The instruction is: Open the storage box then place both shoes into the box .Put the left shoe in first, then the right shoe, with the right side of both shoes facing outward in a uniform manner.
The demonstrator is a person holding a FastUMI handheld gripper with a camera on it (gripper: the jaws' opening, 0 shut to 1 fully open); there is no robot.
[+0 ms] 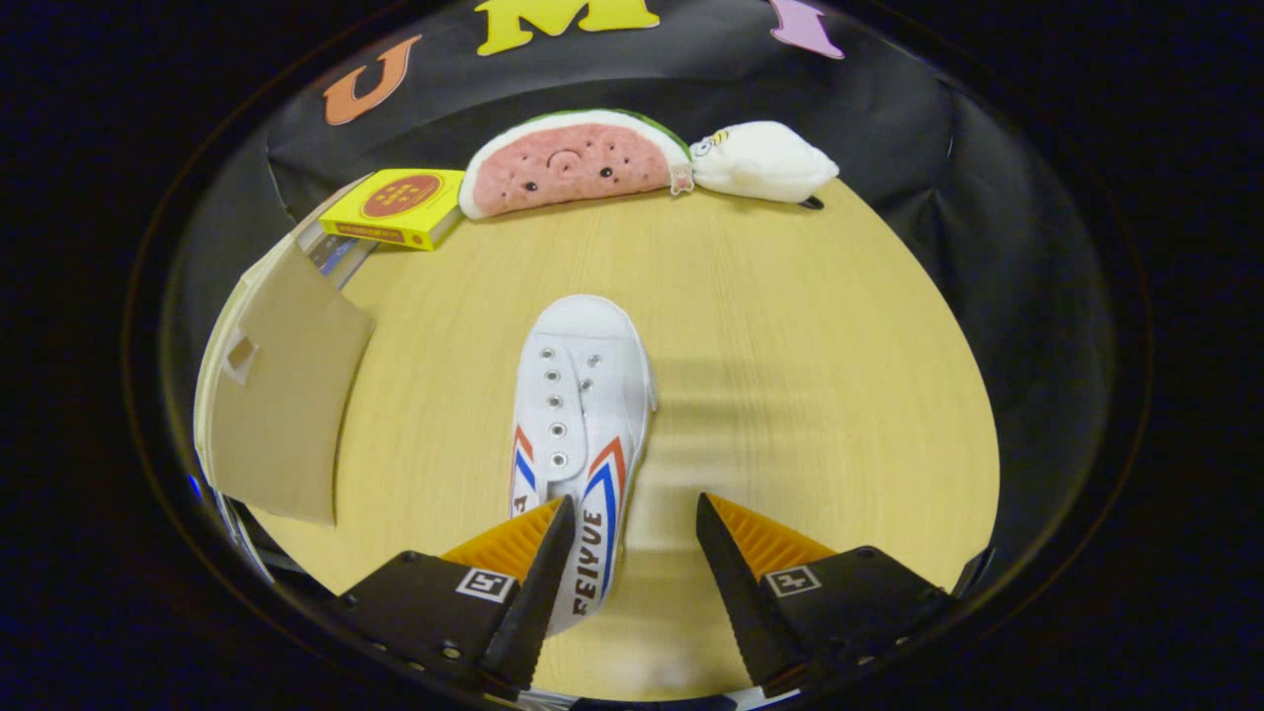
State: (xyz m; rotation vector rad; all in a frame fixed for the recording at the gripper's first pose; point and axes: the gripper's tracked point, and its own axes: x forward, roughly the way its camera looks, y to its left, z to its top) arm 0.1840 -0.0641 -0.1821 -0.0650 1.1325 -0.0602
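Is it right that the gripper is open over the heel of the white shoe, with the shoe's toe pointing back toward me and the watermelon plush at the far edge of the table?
Not quite: the gripper view shows the white shoe with its toe pointing away, toward the watermelon plush. The gripper is open, with the heel end between its fingers and against one of them.

A watermelon-slice plush toy (573,163) with a small face lies along the far edge of the light wooden desk (810,375), flat side down on the wood and green rind toward the booth wall. Just beside its right end, touching or nearly so, lies a white plush toy (762,161). At the far left corner a yellow box (397,205) with a red round mark on top lies flat, close to the watermelon's left end
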